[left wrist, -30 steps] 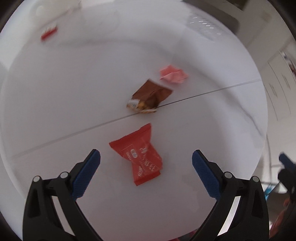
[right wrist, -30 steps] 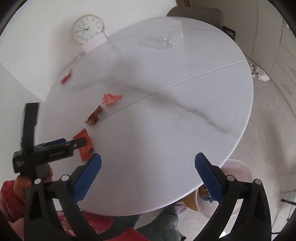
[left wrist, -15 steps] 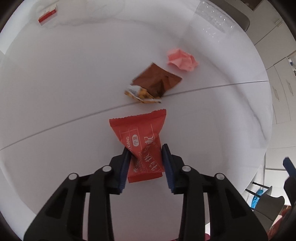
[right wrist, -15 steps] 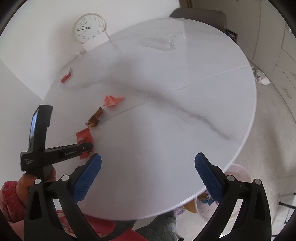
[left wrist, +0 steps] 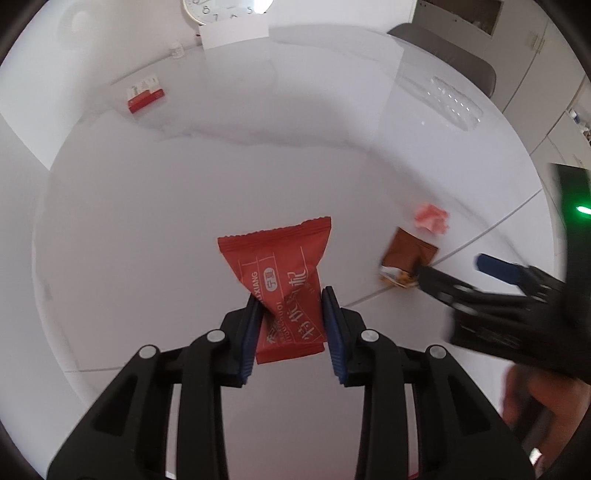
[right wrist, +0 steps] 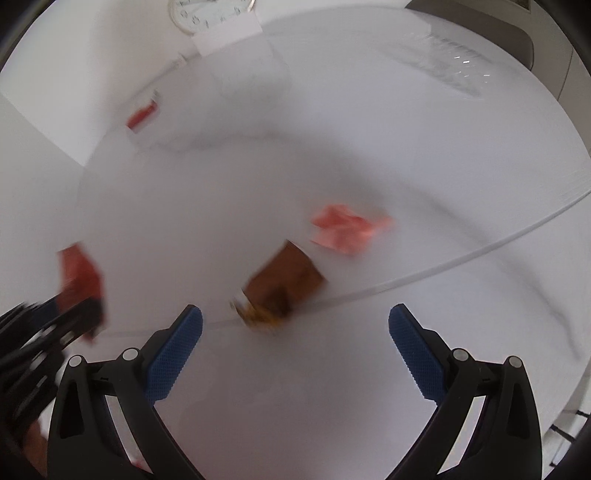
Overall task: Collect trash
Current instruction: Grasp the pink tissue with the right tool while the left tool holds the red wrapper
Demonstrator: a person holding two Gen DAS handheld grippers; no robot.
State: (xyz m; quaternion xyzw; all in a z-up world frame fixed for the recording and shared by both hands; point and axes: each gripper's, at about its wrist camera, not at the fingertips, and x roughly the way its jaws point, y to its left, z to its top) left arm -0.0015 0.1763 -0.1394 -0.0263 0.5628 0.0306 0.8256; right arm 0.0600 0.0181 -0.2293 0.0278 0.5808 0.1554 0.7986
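My left gripper [left wrist: 291, 295] is shut on the lower half of a red snack wrapper [left wrist: 273, 254], held clear of the white marble table [left wrist: 147, 221]. To its right a torn brown wrapper [left wrist: 408, 258] lies on the table seam, with a crumpled pink paper [left wrist: 430, 218] just beyond it. My right gripper [right wrist: 295, 313] hangs open right over the brown wrapper [right wrist: 284, 284], fingers on either side and apart from it. The pink paper [right wrist: 347, 229] lies past it. The right wrist view is blurred; the red wrapper [right wrist: 79, 273] and left gripper [right wrist: 55, 321] show at its left edge.
A small red-and-white box [left wrist: 144, 95] lies at the table's far left. A clear plastic bottle [left wrist: 454, 101] lies at the far right, near a grey chair [left wrist: 443, 48]. A clock [left wrist: 225, 7] and a white card [left wrist: 236, 31] stand against the wall.
My left gripper closed on the red wrapper and lifted it off the table. My right gripper swept left and down across the table to hover over the brown wrapper.
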